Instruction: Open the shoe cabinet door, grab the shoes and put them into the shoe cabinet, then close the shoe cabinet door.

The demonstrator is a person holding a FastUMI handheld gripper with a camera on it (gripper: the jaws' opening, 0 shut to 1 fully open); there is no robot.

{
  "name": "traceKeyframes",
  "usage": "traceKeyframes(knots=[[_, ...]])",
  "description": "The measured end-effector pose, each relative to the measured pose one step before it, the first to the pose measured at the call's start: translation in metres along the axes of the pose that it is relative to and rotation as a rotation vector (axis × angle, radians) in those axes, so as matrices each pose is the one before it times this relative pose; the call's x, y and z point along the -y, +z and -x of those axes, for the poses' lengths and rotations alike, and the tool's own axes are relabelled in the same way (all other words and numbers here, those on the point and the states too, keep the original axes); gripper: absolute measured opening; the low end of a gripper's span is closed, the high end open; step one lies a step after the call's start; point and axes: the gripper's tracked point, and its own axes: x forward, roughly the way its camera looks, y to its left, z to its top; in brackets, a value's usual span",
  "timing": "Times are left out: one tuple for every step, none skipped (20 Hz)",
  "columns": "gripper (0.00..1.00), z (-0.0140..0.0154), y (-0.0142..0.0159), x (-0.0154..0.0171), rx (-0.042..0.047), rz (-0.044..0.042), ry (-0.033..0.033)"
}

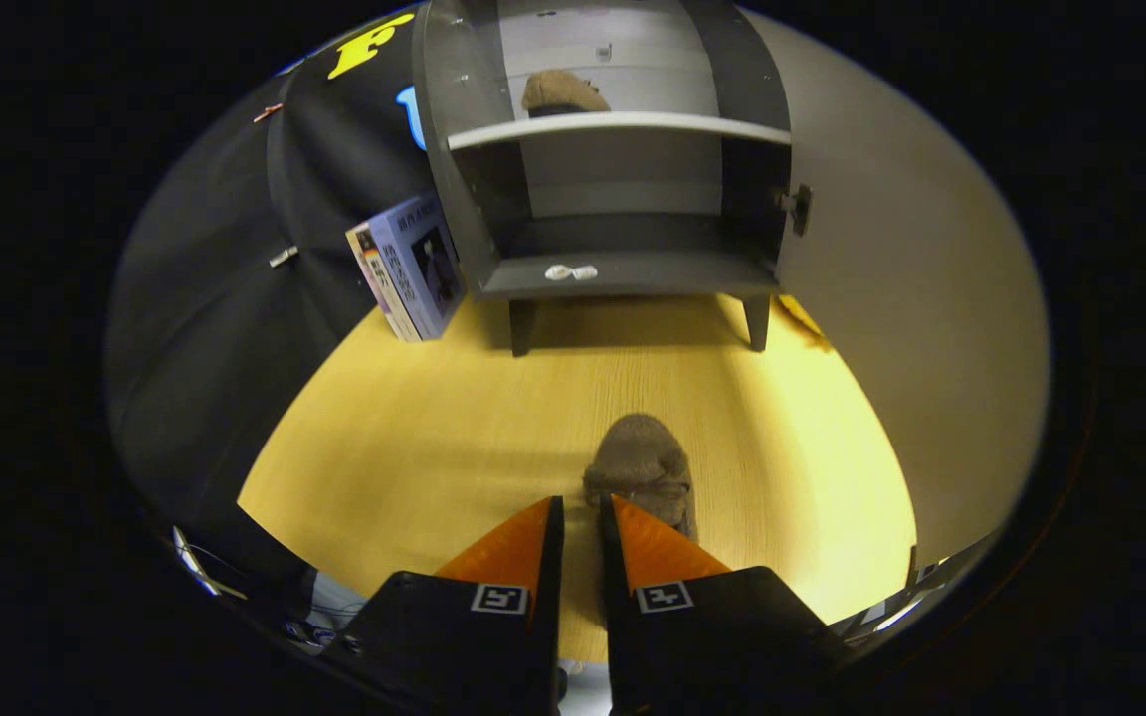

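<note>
Two books (412, 267) lean beside the shoe cabinet's (623, 273) left wall, their lower ends cut off by the table (414, 438). Inside the open cabinet, one brown fuzzy shoe (561, 92) sits on the upper shelf, its lower edge hidden by the shelf's front. A second shoe (641, 465), same brown fuzz, lies on the table just ahead of the gripper (581, 512), whose fingers stand narrowly apart; its heel end is hidden behind them. Rightward, the cabinet door (911, 298) hangs open.
</note>
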Motion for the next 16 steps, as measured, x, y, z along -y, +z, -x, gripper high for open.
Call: traceKeyframes(knots=[[0.25,-0.00642,-0.00827,0.00132,-0.01987,-0.00353,-0.00291],[0.25,-0.00739,-0.00867,0.00325,-0.01991,-0.01181,-0.00235],[0.25,-0.00677,-0.00918,0.00365,-0.02251,-0.01714,-0.00195],[0.27,-0.00675,-0.00739,0.00263,-0.01965,-0.02136,-0.00207],[0.36,-0.00609,-0.00386,0.00304,-0.00737,-0.01933,-0.00238],[0.35,-0.00597,-0.00404,0.00333,-0.0072,-0.00967,0.00005],[0.33,-0.00742,-0.00504,0.00167,-0.00864,-0.00031,0.00333],[0.32,-0.00322,-0.0009,0.00028,-0.00412,-0.00131,0.00341],[0.33,-0.00374,0.00114,-0.00082,0.00829,0.00073,0.00481],[0.32,-0.00421,0.00409,-0.0018,0.01799,0.00608,0.00648],[0.32,-0.00544,0.00259,-0.00071,0.01058,0.01124,0.00441],[0.32,-0.00409,0.0013,-0.00066,0.00276,0.00966,0.00582],[0.32,-0.00473,0.00219,0.00042,0.00464,0.00636,0.00203],[0.32,-0.00517,0.00289,0.00006,0.00638,0.00163,0.00272],[0.33,-0.00437,0.00246,0.00078,0.00476,0.00057,-0.00228],[0.33,-0.00445,0.00267,0.00045,0.00426,0.00281,-0.00254]])
